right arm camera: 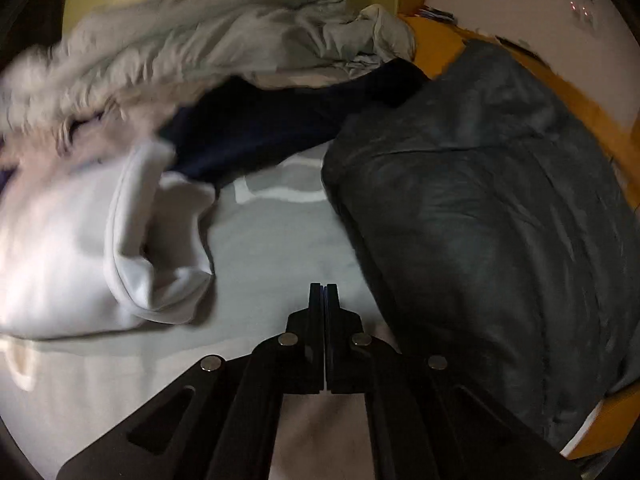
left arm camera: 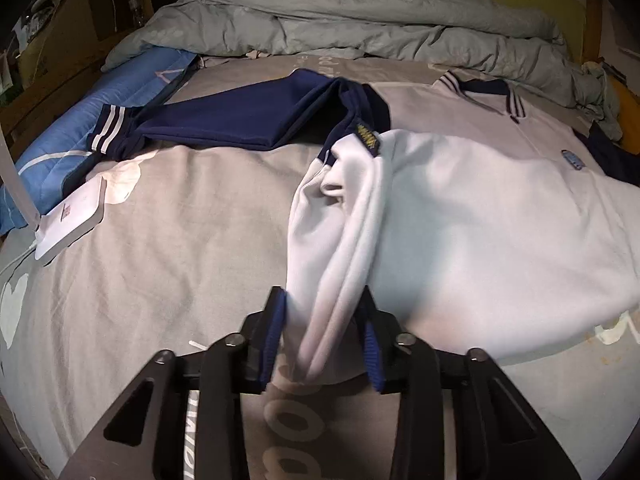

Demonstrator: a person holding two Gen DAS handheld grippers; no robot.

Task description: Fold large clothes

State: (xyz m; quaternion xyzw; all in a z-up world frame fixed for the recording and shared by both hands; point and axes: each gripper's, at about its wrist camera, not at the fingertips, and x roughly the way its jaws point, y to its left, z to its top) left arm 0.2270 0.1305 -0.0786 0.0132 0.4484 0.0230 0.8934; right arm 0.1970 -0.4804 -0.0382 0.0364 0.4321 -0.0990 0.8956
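The white jacket with navy sleeves lies spread face up on the bed, collar toward the crumpled grey duvet at the head. Its left side is bunched into a thick ridge of white cloth, and that ridge runs straight into the left gripper, whose blue-padded fingers pinch the fold between them. The navy sleeve on that side lies stretched out flat across the sheet, its striped cuff reaching a blue pillow.

Over on the other side, the right gripper is pressed fully together with nothing in it, hovering above bare sheet just beside the jacket's rumpled white hem corner. That view is blurred by motion. A dark grey quilted bundle sits close on its right.

As for progress: this looks like early going. One side has been gathered but not laid over, both sleeves are out, and no clean fold is visible yet. Left to do, by my reckoning: bring the sides in, tuck the sleeves, then fold lengthwise. A white box rests near the bed's left edge, well clear.
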